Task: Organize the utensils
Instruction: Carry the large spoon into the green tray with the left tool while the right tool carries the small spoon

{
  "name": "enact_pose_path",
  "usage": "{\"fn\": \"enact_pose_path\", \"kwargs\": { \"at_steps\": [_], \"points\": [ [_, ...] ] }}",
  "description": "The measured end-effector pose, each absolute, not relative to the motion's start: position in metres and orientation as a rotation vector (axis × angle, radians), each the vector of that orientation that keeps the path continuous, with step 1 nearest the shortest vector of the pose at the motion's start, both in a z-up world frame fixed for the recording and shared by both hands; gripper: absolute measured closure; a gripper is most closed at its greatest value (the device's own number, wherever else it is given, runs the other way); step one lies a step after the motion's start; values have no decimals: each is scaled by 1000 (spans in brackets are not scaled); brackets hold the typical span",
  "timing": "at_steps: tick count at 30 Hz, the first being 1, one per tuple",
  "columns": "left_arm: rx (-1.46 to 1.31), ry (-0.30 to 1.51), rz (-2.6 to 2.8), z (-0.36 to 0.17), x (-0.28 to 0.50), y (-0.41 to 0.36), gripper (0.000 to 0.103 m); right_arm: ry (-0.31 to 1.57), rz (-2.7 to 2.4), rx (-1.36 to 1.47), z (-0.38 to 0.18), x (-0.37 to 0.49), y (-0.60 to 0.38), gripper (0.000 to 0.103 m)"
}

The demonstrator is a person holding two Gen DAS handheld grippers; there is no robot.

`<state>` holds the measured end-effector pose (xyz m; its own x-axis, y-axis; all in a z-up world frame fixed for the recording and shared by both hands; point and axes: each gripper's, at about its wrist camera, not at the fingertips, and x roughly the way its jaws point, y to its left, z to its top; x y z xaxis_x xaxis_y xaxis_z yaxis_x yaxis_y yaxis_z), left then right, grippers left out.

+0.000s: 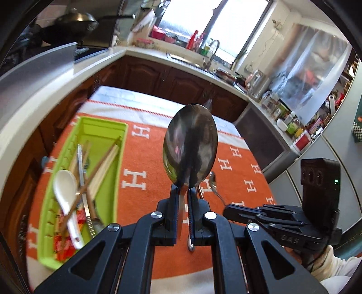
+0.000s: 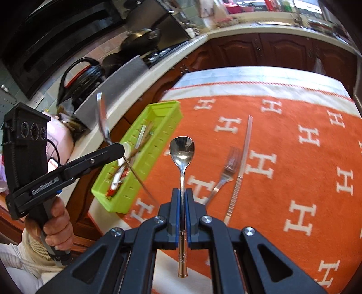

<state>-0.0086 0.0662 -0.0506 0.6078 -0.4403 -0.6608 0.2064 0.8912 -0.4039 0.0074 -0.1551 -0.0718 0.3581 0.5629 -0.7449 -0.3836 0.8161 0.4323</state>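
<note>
Orange-clothed counter (image 2: 294,158): both tongs (image 1: 183,192) (image 2: 182,194) pinch upright steel spoons (image 1: 190,144) (image 2: 182,150); thin handles may slip before green slotted tray (image 1: 101,133).

An orange cloth (image 2: 294,126) patterned with white H letters and edged in a white band covers the bench, filling the centre and right of the right wrist view. Behind it, dark brown wooden cabinets (image 1: 163,77) run under a pale countertop (image 1: 95,65). At the upper left of the left wrist view a dark wok (image 1: 74,19) with a long handle sits on the stove. A curved faucet (image 1: 215,48) stands by the bright window (image 1: 215,24) at top centre, with red containers (image 1: 158,32) on the sill. Jars and bottles (image 1: 287,117) crowd the counter at right. In the right wrist view, a black cable reel (image 2: 83,77) sits at upper left.
</note>
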Motion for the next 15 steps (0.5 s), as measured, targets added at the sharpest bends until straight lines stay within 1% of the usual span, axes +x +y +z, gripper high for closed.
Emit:
{"fn": "enact_pose_path", "kwargs": {
  "at_steps": [8, 12, 15],
  "points": [
    [-250, 777, -255, 1, -44, 114, 98, 1003, 747, 161, -45, 15, -86, 99],
    [-238, 794, -175, 9, -51, 139, 98, 1011, 802, 210, -41, 28, -51, 99],
    [-213, 830, -112, 1, -45, 154, 99, 1050, 801, 281, -50, 43, -31, 99]
  ]
}}
